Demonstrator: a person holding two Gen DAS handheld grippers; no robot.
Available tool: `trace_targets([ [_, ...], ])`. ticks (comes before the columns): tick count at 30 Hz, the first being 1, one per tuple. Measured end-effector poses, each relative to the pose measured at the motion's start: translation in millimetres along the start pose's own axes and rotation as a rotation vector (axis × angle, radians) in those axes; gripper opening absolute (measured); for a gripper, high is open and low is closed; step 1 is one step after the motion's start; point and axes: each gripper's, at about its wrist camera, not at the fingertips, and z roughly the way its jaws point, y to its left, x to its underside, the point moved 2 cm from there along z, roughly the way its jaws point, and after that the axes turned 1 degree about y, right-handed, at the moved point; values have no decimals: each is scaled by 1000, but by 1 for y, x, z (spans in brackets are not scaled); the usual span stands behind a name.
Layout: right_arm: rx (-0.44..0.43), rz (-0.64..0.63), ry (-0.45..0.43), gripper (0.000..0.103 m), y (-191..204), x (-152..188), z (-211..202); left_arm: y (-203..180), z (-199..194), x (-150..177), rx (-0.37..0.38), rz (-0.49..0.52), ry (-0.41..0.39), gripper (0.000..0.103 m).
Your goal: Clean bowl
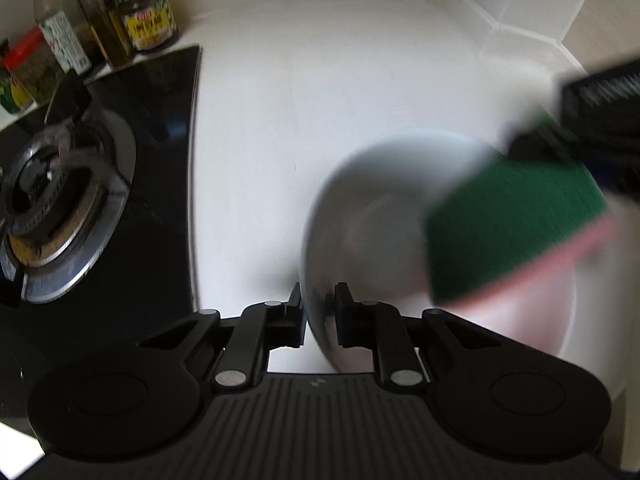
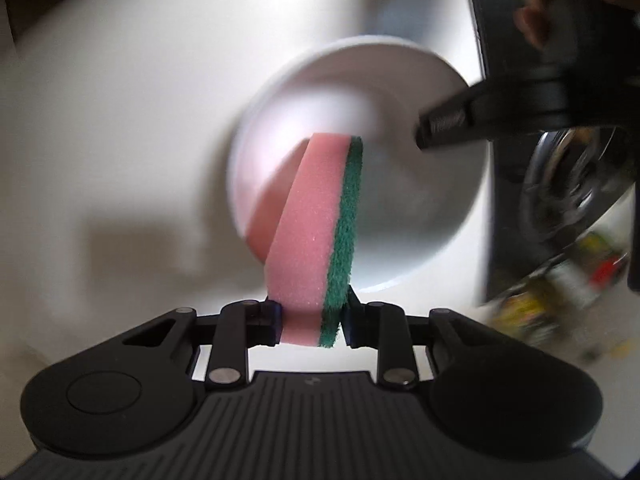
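Observation:
A white bowl [image 1: 360, 200] [image 2: 420, 220] stands on the white counter [image 1: 300, 80]. My left gripper [image 1: 319, 306] straddles its near rim, one finger outside and one inside, and the pads look pressed on the wall. In the right wrist view the left gripper [image 2: 434, 128] reaches the bowl's rim from the upper right. My right gripper [image 2: 312, 314] is shut on a pink sponge with a green scouring face [image 2: 312, 240]. The sponge [image 1: 500, 232] hangs over the bowl's inside, blurred, green face towards the left camera. I cannot tell whether it touches the bowl.
A black glass hob with a gas burner [image 1: 60, 200] lies left of the bowl. Bottles and jars [image 1: 148, 20] stand behind it in the corner. A tiled wall [image 1: 540, 12] borders the counter at the back right. A person's hand [image 2: 560, 0] holds the left gripper.

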Motion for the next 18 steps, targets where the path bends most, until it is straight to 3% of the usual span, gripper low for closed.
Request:
trace_targets([
  [2,-113,155,-91,24,-6,4,-12,-3,4,-5,11,10,-5,25],
  [7,-352,708,-387,24,-29,35,-30,-11,15,-21,17,72,-32,38],
  [9,-437,934,-511,24,-33,61,-27,-10,18,-29,43,82,-33,37],
  [11,-475,1091,-564,24,-30,87,-25,-5,18,-32,65,69,-15,29],
  [12,-427,1086,-526,24,-28,90,-25,-1,17,-34,77,58,0,26],
  [14,-264,1002,-339,24,-25,90,-21,4,13,-32,77,38,14,18],
  [18,-60,797,-201,25,-25,70,-15,7,-2,-14,2,30,20,15],
])
